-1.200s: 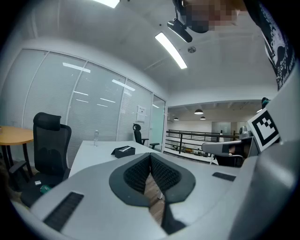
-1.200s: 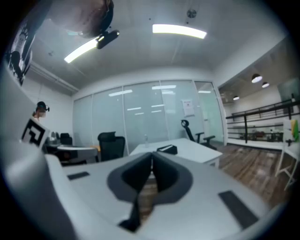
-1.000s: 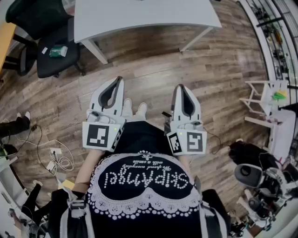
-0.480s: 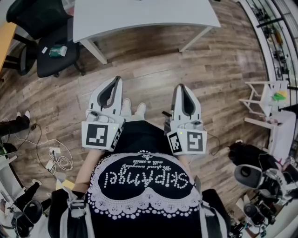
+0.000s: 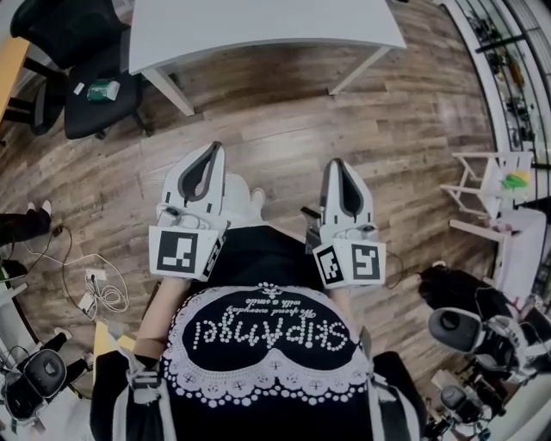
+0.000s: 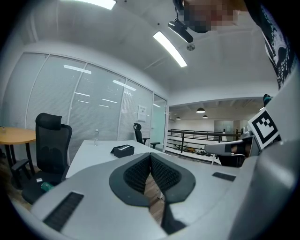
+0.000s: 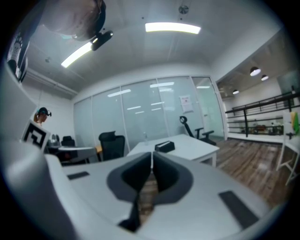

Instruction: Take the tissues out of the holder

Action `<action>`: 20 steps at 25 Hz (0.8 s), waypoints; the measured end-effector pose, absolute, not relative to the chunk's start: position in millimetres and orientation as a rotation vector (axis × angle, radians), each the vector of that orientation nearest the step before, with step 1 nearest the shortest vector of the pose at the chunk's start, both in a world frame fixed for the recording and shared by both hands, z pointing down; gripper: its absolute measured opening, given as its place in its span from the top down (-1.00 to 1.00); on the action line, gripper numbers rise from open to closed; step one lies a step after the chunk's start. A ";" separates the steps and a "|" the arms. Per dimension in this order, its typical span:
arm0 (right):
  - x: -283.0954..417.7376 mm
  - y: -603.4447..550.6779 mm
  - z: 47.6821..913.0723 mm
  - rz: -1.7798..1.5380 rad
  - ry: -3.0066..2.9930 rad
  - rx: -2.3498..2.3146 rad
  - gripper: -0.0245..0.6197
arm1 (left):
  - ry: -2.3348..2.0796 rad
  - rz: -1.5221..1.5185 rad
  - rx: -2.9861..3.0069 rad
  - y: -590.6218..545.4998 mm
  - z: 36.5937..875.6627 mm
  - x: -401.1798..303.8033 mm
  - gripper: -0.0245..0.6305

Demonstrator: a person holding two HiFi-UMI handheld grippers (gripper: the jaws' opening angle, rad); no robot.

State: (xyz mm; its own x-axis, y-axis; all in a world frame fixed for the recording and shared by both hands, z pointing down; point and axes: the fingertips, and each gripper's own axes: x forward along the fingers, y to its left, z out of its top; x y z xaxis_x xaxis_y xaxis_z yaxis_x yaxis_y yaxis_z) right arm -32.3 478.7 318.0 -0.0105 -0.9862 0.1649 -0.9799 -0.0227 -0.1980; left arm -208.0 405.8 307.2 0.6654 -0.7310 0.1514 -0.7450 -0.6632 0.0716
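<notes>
A black tissue holder (image 6: 123,150) sits on a white table (image 6: 93,157), well ahead of me; the right gripper view also shows the holder (image 7: 164,146) on the table (image 7: 187,147). In the head view only the table's (image 5: 258,26) near part is seen, and the holder is out of frame. My left gripper (image 5: 210,148) and right gripper (image 5: 337,164) are held side by side in front of the person's body, above the wooden floor and short of the table. Both are shut with nothing between the jaws, as the left gripper (image 6: 150,156) and right gripper (image 7: 152,153) views show.
A black office chair (image 5: 99,90) with a green item on its seat stands left of the table. Cables (image 5: 103,291) lie on the floor at the left. A white rack (image 5: 491,185) and equipment stand at the right. A clear bottle (image 6: 96,136) is on the table's far side.
The person and both grippers have edged slightly forward towards the table. Both grippers stay shut and empty.
</notes>
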 end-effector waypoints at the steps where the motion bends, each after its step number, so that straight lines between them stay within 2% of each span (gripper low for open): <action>1: -30.3 479.1 319.8 -0.411 2.178 -2.195 0.82 | -1.222 0.162 2.751 405.7 308.0 -206.6 0.85; 11: -21.5 435.6 334.8 -0.502 2.183 -2.214 0.82 | -1.211 0.183 2.730 353.2 314.3 -193.6 0.85; 20: 2.3 348.1 323.4 -0.493 2.079 -2.275 0.82 | -1.079 0.199 2.745 267.7 314.6 -174.5 0.85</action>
State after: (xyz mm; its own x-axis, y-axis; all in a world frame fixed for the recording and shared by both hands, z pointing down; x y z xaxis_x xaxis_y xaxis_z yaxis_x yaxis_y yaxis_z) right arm 2.3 348.1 323.4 0.0627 -0.9744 0.2161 -0.9677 -0.1123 -0.2257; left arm -174.5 267.7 314.6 0.7269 -0.6595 0.1913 -0.6843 -0.7189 0.1221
